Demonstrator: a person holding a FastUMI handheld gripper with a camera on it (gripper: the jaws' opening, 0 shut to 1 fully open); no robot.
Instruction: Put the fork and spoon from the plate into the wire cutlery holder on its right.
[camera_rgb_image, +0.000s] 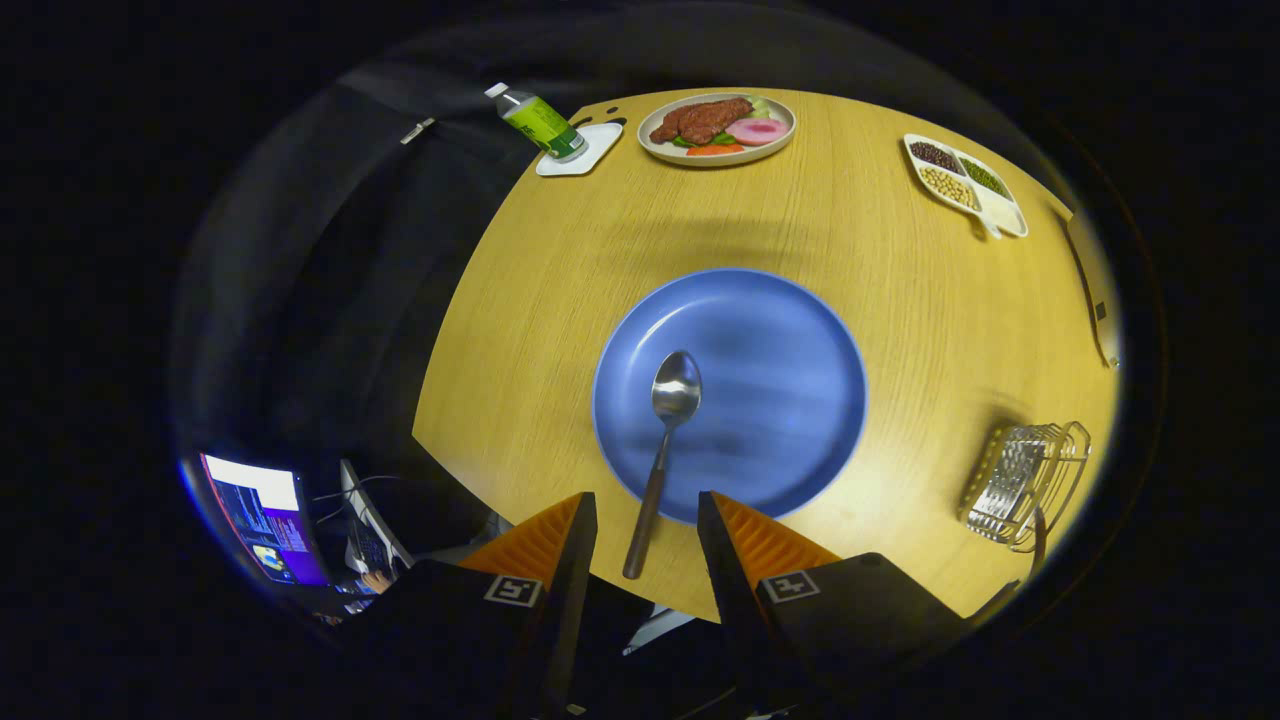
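A metal spoon (668, 420) with a dark handle lies on the blue plate (790, 400) in the middle of the round wooden table. Its bowl rests on the plate's left half, and its handle runs back over the near rim toward me. My gripper (647, 497) is open and hovers above the table. The end of the spoon's handle shows in the gap between the fingers, which do not touch it. The wire cutlery holder (1025, 480) stands to the right of the plate near the table's edge. A dark handle seems to stick out of its near side.
Beyond the plate stand a dish of food (716, 128), a green bottle (540, 122) on a white coaster, and a divided dish of beans (965, 182) at the far right. The table's edge (440, 400) curves close on the left, with a lit monitor (265, 515) below it.
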